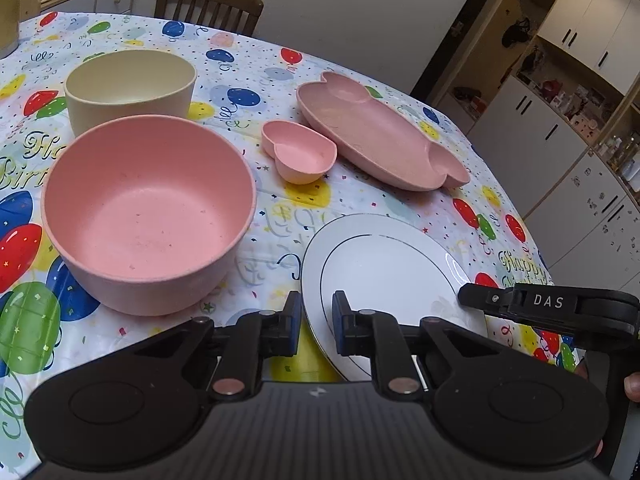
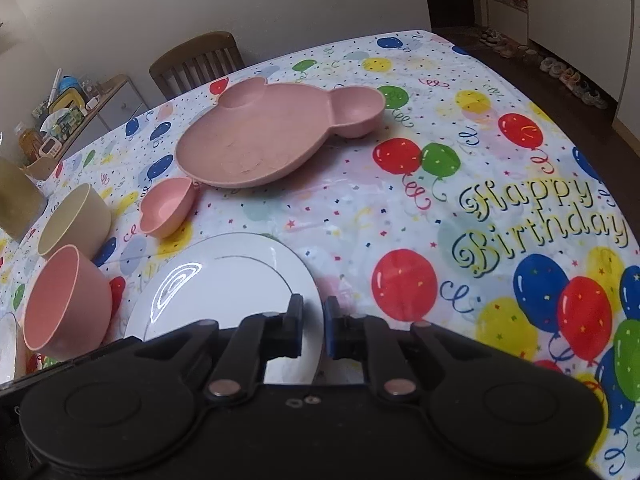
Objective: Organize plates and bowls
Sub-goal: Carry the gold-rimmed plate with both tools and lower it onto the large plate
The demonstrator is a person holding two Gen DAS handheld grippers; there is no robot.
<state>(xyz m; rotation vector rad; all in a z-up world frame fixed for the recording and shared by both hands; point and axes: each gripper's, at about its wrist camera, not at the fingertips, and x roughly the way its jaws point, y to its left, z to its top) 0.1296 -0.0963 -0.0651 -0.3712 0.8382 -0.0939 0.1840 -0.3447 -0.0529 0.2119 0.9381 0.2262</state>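
Both pairs of fingers straddle the rim of the white plate (image 1: 384, 268) with a narrow gap: the left gripper (image 1: 317, 322) brackets the plate's left edge at the lower centre of its frame, the right gripper (image 2: 312, 326) brackets the right edge at the lower centre of its own. Whether either pad already presses the rim I cannot tell. Glazed, stiff and probably the heaviest and most breakable piece here, the plate looks slippery, so the thin raised rim is the place to pinch. Higher in the left frame stand the pink bowl (image 1: 148, 216), the cream bowl (image 1: 130, 84), the small heart dish (image 1: 300, 154) and the bear-shaped pink plate (image 1: 380, 136); these look light, matte and forgiving, graspable by their walls.
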